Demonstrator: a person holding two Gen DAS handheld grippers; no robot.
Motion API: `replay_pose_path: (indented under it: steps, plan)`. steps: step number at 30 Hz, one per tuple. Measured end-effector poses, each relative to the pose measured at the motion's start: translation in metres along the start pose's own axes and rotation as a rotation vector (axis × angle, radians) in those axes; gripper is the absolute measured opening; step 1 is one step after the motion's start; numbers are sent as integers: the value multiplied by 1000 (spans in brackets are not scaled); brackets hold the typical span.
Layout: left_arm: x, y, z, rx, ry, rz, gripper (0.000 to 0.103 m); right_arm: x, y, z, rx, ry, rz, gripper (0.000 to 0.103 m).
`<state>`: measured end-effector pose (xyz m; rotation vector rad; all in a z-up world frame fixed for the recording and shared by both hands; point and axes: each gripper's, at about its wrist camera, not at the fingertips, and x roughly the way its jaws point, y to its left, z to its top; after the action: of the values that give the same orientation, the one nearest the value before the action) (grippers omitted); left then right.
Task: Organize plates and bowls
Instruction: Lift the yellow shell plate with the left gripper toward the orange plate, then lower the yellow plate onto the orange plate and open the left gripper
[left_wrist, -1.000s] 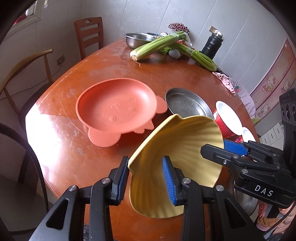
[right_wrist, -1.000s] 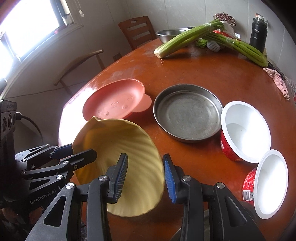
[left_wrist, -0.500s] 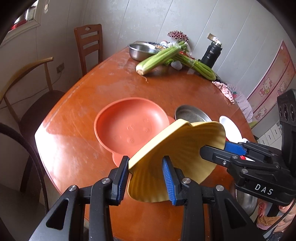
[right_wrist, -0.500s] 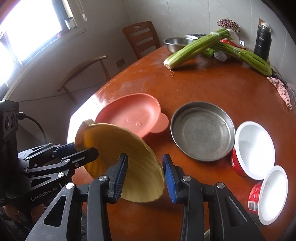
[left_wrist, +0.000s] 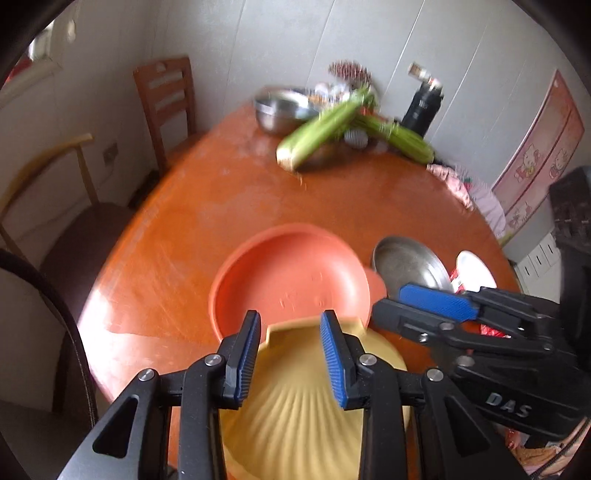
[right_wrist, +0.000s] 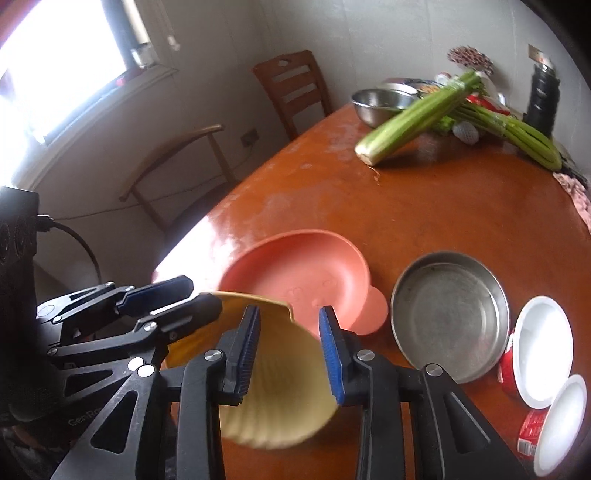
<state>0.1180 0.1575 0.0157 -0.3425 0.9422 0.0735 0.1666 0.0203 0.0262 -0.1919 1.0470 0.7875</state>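
Note:
A yellow shell-shaped plate (left_wrist: 295, 417) (right_wrist: 284, 398) hangs above the table, held from both sides. My left gripper (left_wrist: 290, 321) (right_wrist: 203, 293) has the plate's rim between its jaws, which are closing on it. My right gripper (right_wrist: 290, 314) (left_wrist: 388, 299) is shut on the opposite rim. The plate's tab end points at a pink bear-shaped plate (left_wrist: 291, 273) (right_wrist: 295, 269) lying flat just ahead. A round steel pan (right_wrist: 447, 314) (left_wrist: 402, 258) lies to the pink plate's right. Two red-and-white bowls (right_wrist: 543, 347) (right_wrist: 561, 417) sit further right.
Celery stalks (right_wrist: 410, 122), a steel bowl (right_wrist: 380, 103) and a black flask (right_wrist: 543, 99) stand at the far side of the round wooden table (right_wrist: 424, 210). Two chairs (right_wrist: 291, 88) (right_wrist: 177, 155) stand off its left edge. A pink cloth (left_wrist: 465, 184) lies at the right rim.
Both grippers have carried the yellow plate toward the pink plate, which now lies straight ahead. The yellow plate has tipped from showing its hollow face to lying flatter.

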Motion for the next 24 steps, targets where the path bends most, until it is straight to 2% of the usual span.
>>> replay_pose_path:
  steps: [2, 4, 10, 13, 15, 19, 24]
  plan:
    - [16, 3, -2, -1, 36, -3, 33, 6, -5, -4, 7, 13, -23, 34]
    - [18, 5, -7, -8, 37, -16, 33, 9, -12, -12, 26, 26, -64, 34]
    - [-17, 25, -24, -53, -100, -16, 35, -7, -22, -48, 74, 37, -73, 38]
    - [-31, 46, -40, -81, -130, 4, 40, -12, -10, -68, 31, 53, -42, 49]
    - [-34, 58, -51, -91, -107, 4, 45, -11, -4, -77, 6, 83, -43, 51]
    - [-30, 64, -67, -55, -54, 46, 45, -11, 2, -93, 2, 100, -18, 52]
    - [-25, 50, -84, 1, -18, 18, 45, -12, 7, -114, 23, 126, 10, 52]
